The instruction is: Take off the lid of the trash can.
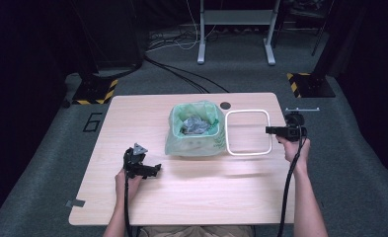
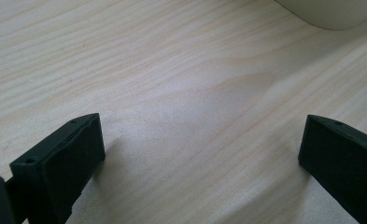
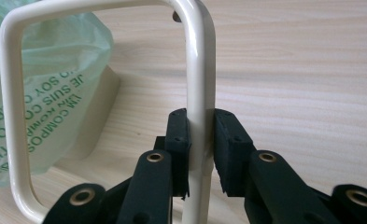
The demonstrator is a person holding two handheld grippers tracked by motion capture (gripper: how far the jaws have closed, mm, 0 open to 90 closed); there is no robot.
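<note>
I am holding the right tongs (image 1: 269, 130) clenched on the white frame (image 1: 248, 132), a rounded rectangular ring of cream tube. In the right gripper view the two black pads (image 3: 179, 135) are pressing on one side bar of the frame (image 3: 197, 70), one pad on each side of the tube. In the high view the frame is sitting at the right part of the table (image 1: 191, 197), just beside the small bin (image 1: 195, 129) that is wearing a green bag, and its left bar is very close to the bag; I cannot tell if they are touching. Some grey crumpled material (image 1: 195, 123) is lying inside the bin. The left tongs (image 1: 154, 169) are resting low over the table at the front left, well apart from the bin. In the left gripper view they are standing released, with only bare wood (image 2: 186, 102) between them and a pale rounded edge (image 2: 330, 14) showing at the top corner.
</note>
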